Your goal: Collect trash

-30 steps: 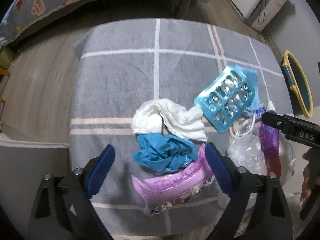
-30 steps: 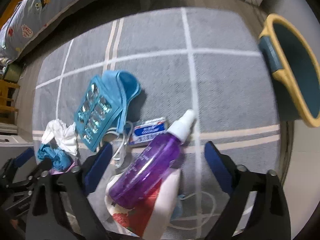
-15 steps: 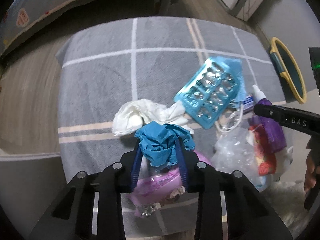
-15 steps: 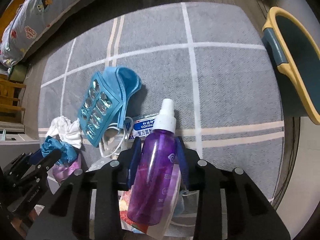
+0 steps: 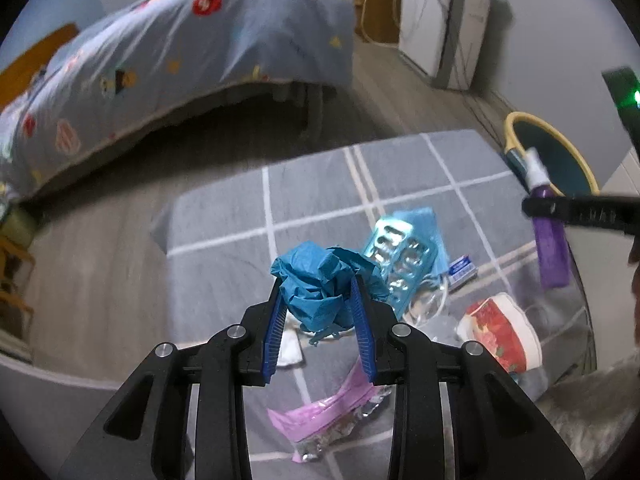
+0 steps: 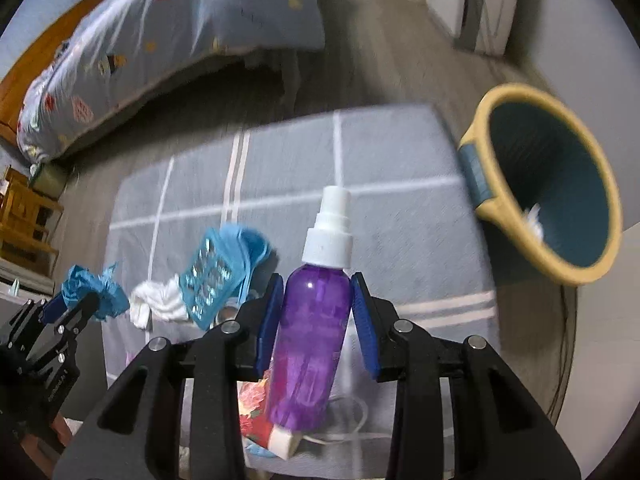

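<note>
**Both grippers hold trash above the rug**

A bed (image 5: 168, 60) with a patterned blue cover fills the far left, well beyond both grippers. Under the grippers lies a grey rug (image 5: 224, 264) with pale lines, and on it the rest of the trash is spread.

A bin (image 6: 552, 196), dark teal inside with a yellow rim, stands at the rug's edge, ahead and to the right of the right gripper (image 6: 318, 304). Something white lies inside it.

The right gripper is closed partway on a purple bottle (image 6: 312, 328) with a white spray cap. Both blue pads press the sides of the bottle, and the cap points away from the gripper, toward the far end of the rug. Below it a red and white wrapper (image 6: 256, 420) lies on the rug.

The left gripper (image 5: 320, 300) is also closed partway, on a crumpled blue wad (image 5: 320, 284), which sticks out beyond the fingertips. Under this gripper, near its base, lies a pink packet (image 5: 332, 412). Just ahead and to its right is a teal blister pack (image 5: 404, 256) on a blue mask (image 6: 254, 242), and beside that a small blue and white box (image 5: 462, 272). A white tissue (image 6: 160, 300) lies to the left of the blister pack, between the two grippers in the right wrist view.
</note>
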Motion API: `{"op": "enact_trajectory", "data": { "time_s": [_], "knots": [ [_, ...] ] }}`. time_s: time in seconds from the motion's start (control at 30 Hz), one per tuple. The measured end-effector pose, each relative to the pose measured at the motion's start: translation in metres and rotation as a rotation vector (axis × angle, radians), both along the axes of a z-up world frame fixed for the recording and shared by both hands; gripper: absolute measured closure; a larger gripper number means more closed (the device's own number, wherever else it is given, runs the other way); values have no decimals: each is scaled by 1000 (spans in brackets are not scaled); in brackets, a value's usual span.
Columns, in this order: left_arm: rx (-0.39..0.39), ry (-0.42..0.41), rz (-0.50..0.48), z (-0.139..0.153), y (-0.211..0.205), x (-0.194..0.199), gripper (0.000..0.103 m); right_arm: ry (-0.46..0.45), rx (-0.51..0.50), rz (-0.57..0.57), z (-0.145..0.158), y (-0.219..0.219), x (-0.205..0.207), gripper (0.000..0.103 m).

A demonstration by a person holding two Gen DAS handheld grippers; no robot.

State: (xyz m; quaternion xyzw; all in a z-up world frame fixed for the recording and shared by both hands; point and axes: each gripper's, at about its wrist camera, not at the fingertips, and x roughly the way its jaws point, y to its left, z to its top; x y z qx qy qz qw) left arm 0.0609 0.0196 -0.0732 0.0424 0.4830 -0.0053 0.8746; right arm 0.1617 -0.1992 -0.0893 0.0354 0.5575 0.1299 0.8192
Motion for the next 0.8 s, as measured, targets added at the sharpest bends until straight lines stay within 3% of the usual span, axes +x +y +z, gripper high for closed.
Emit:
{"op": "enact_trajectory", "data": {
  "time_s": [0.13,0.33,0.67,0.8],
  "knots": [
    [0,0,-14,1,-12,5,70,-66,-18,4,13,-14,4,70],
    [17,6,-40,-2,-25,9,70,-58,-14,-22,8,-24,8,71],
    [-23,-15,-86,5,-52,19,70,-110,-6,-19,27,-54,14,71],
    [-3,-48,-123,15,-70,22,70,-120,34,-29,37,-71,21,71]
  ]
}}
